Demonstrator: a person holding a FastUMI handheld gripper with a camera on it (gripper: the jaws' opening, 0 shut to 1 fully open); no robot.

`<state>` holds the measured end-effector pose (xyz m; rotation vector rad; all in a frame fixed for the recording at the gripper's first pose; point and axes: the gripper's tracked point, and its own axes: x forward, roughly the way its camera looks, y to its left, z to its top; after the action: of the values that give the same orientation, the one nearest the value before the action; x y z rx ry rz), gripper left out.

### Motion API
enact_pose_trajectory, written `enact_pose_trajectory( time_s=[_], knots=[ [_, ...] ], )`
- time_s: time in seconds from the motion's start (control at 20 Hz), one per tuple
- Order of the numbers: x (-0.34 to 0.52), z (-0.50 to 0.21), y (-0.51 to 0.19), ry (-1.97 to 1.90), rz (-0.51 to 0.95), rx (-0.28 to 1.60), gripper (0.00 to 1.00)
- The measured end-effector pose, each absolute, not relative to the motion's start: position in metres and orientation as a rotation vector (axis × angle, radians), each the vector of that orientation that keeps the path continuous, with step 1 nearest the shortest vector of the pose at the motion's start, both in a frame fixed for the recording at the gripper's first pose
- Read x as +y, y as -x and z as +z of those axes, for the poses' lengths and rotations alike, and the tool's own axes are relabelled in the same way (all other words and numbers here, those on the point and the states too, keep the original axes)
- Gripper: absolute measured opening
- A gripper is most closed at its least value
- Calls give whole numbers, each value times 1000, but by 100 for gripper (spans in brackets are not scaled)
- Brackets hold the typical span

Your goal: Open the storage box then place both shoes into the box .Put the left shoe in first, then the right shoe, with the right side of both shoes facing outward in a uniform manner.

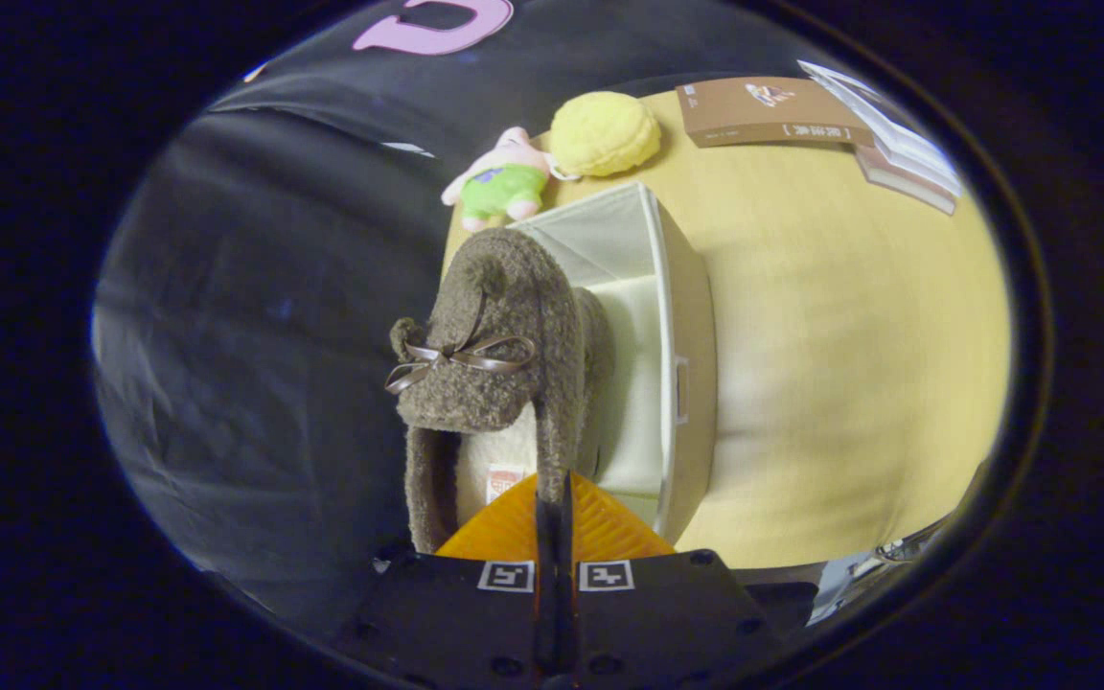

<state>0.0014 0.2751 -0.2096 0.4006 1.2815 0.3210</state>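
— Holding anything?
— Yes, my gripper (pixel 552 513) has both fingers clenched on the heel wall of the fuzzy brown slipper (pixel 490 335), which hangs just ahead, over the open storage box (pixel 681 316).
— Handling?
— Light and floppy, I'd judge; pinching the collar suits it.

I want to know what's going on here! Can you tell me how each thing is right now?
Gripper: shut on the slipper's side wall.
Brown slipper: held up over the box, bow showing.
Storage box: open.
Plush toy: lying on the table.
Books: closed, lying flat.
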Motion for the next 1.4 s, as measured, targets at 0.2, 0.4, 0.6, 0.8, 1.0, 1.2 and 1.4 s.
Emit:
enact_pose_trajectory(
  time_s=[0.2,0.4,0.6,0.8,1.0,1.2,1.4],
  knots=[
    [263,-227,-7,-307,214,1233,4],
    [256,-227,-7,-279,185,1184,6],
    [256,-209,-16,-315,202,1108,21],
    [250,-185,-11,-333,260,1038,61],
    [224,-171,-18,-305,268,925,100],
    [174,-166,-21,-226,215,841,100],
    [127,-146,-27,-200,168,732,100]
  ],
)
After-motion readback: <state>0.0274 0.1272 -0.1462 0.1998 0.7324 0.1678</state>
